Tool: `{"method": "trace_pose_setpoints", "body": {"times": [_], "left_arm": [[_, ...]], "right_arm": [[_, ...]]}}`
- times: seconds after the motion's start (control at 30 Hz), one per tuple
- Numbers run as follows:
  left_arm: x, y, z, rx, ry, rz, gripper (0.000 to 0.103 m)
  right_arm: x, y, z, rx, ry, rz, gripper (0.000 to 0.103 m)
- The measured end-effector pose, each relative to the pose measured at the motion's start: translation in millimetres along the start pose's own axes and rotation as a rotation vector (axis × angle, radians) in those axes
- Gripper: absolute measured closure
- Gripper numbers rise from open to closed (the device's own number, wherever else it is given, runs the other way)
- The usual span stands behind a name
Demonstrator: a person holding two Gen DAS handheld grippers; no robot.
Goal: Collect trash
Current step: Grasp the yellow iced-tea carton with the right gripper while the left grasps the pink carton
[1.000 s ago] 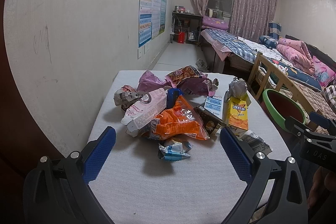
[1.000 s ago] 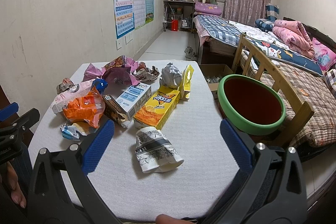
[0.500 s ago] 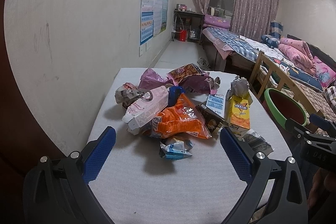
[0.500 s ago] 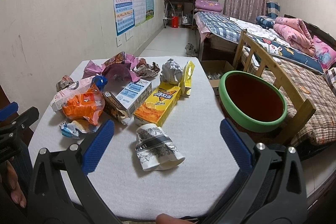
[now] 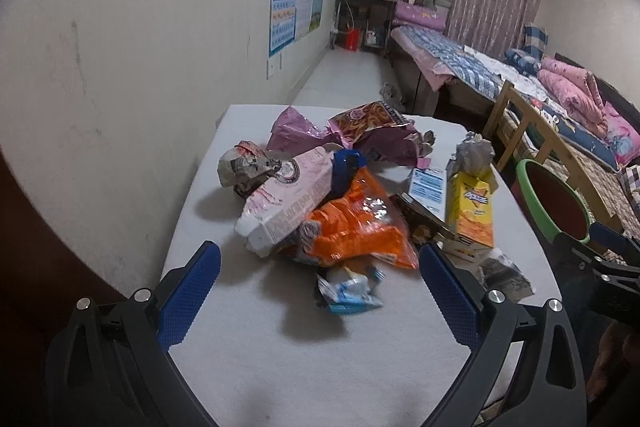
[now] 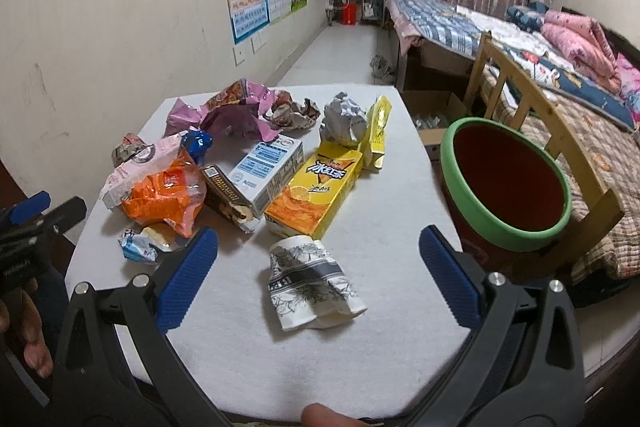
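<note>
Trash lies heaped on a white table [image 5: 280, 359] [image 6: 248, 347]. In the left wrist view my left gripper [image 5: 320, 291] is open and empty, just short of a small blue-white wrapper [image 5: 348, 291] and an orange snack bag [image 5: 356, 227]; a pink carton [image 5: 288, 203] lies beyond. In the right wrist view my right gripper [image 6: 318, 279] is open and empty around a crushed paper cup [image 6: 312, 283]. A yellow juice carton [image 6: 316, 187] and a white-blue carton [image 6: 268, 167] lie behind it. A red bin with a green rim [image 6: 508, 183] stands right of the table.
Purple wrappers [image 6: 232, 111] and crumpled paper [image 6: 344, 123] lie at the table's far side. A wooden bed frame [image 6: 560, 147] stands behind the bin. A wall [image 5: 120, 67] runs along the left. A cardboard box [image 6: 432, 115] sits on the floor.
Both grippers have moved forward toward the trash. The left one has neared the blue-white wrapper; the right one's fingers now flank the crushed cup. Both stay open.
</note>
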State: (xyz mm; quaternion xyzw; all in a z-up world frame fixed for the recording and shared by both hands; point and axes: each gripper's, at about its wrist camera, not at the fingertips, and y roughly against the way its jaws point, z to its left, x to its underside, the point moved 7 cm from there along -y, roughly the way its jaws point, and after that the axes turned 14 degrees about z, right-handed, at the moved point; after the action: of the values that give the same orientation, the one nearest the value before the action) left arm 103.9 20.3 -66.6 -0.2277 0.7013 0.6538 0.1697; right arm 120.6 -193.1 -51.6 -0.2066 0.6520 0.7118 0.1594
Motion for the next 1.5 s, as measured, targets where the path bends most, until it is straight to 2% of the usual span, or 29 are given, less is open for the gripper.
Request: {"method": "trace_pose_setpoints", "body": {"times": [0.2,0.3,0.43,0.57,0.73,0.97,1.03,1.13,1.23,1.3,1.4,1.5], "left_arm": [[-28.4,-39.6,17.6,0.014,-0.029,0.138,0.008],[-40.3,-55.1,26.5,0.023,-0.029,0.172,0.008],[-55.2,-77.5,33.3,0.031,-0.032,0.228,0.008],[-63.5,-96.2,27.7,0.026,-0.080,0.282,0.009],[-68.8,-113.5,21.1,0.007,-0.128,0.315,0.011],[-72.4,-130.7,25.8,0.034,-0.107,0.353,0.013],[-75.8,-134.6,30.1,0.026,-0.094,0.362,0.020],[-79.4,-133.6,36.1,0.038,-0.070,0.362,0.020],[-76.5,-140.6,38.6,0.029,-0.089,0.394,0.020],[-72.9,-145.4,35.5,0.051,-0.104,0.421,0.020],[-72.4,-150.4,31.5,0.040,-0.125,0.426,0.020],[-71.6,-160.3,27.5,0.040,-0.126,0.463,0.031]], "right_arm": [[-26.8,-35.7,-10.9,-0.028,-0.036,0.109,0.003],[-37.0,-48.6,-12.8,-0.029,-0.051,0.115,0.003],[-45.1,-73.2,-15.6,-0.031,-0.082,0.177,0.003],[-49.8,-99.2,-19.8,-0.030,-0.111,0.245,0.003],[-54.0,-124.2,-22.9,-0.047,-0.155,0.306,0.003],[-61.5,-145.8,-13.6,-0.051,-0.143,0.365,0.003],[-60.4,-154.2,-11.6,-0.061,-0.152,0.394,0.004],[-62.0,-158.9,-11.1,-0.059,-0.159,0.398,0.004],[-62.8,-164.8,-12.6,-0.057,-0.170,0.412,0.004],[-62.6,-167.3,-11.8,-0.059,-0.173,0.417,0.004],[-63.8,-172.7,-12.7,-0.054,-0.172,0.425,0.004],[-62.2,-178.6,-14.8,-0.049,-0.174,0.443,0.005]]}}
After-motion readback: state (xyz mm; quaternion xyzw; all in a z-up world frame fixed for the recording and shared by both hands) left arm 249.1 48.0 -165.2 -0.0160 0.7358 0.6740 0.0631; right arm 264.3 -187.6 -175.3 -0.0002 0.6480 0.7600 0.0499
